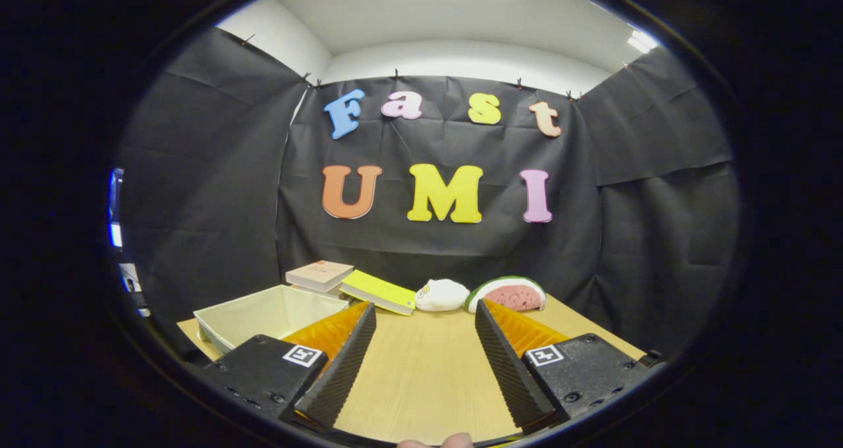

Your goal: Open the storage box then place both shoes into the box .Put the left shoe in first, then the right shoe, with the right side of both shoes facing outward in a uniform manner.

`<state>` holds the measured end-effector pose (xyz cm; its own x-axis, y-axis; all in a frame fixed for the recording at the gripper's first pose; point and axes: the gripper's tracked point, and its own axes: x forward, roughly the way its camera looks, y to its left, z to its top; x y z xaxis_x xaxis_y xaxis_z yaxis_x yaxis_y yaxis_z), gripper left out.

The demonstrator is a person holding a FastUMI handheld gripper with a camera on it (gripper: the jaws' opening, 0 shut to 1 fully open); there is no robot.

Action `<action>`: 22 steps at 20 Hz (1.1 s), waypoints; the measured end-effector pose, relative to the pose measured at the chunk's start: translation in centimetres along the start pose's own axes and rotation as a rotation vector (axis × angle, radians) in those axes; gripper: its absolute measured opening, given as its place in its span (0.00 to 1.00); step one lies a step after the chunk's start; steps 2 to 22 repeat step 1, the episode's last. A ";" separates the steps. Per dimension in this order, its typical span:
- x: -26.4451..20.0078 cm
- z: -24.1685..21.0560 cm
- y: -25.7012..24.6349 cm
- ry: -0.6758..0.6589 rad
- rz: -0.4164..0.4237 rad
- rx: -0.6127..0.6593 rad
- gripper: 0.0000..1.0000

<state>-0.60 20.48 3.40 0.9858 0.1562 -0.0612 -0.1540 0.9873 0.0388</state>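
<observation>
My gripper (425, 313) is open, its two fingers spread wide over the wooden table (421, 375) with nothing between them. A pale open-topped storage box (267, 313) stands to the left, just beyond the left finger (342, 359); the part of its inside that I can see is bare. The right finger (510, 362) points toward the table's far right part. A bit of a person's fingertips (438, 442) shows at the near edge, between the fingers.
At the back of the table lie a closed book (321, 275), a yellow-green booklet (380, 292) leaning against the box, a white plush toy (442, 294) and a watermelon-slice plush (508, 294). Black cloth walls the booth on three sides.
</observation>
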 end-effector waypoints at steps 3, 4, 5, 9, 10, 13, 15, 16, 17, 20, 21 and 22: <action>-0.1 0.2 0.1 -0.005 0.002 0.003 0.97; -0.1 0.2 0.1 -0.005 0.002 0.003 0.97; -0.1 0.2 0.1 -0.005 0.002 0.003 0.97; -0.1 0.2 0.1 -0.005 0.002 0.003 0.97; -0.1 0.2 0.1 -0.005 0.002 0.003 0.97; -0.1 0.2 0.1 -0.005 0.002 0.003 0.97; -0.1 0.2 0.1 -0.005 0.002 0.003 0.97; -0.1 0.2 0.1 -0.005 0.002 0.003 0.97; -0.1 0.2 0.1 -0.005 0.002 0.003 0.97; -0.1 0.2 0.1 -0.005 0.002 0.003 0.97; -0.1 0.2 0.1 -0.005 0.002 0.003 0.97; -0.1 0.2 0.1 -0.005 0.002 0.003 0.97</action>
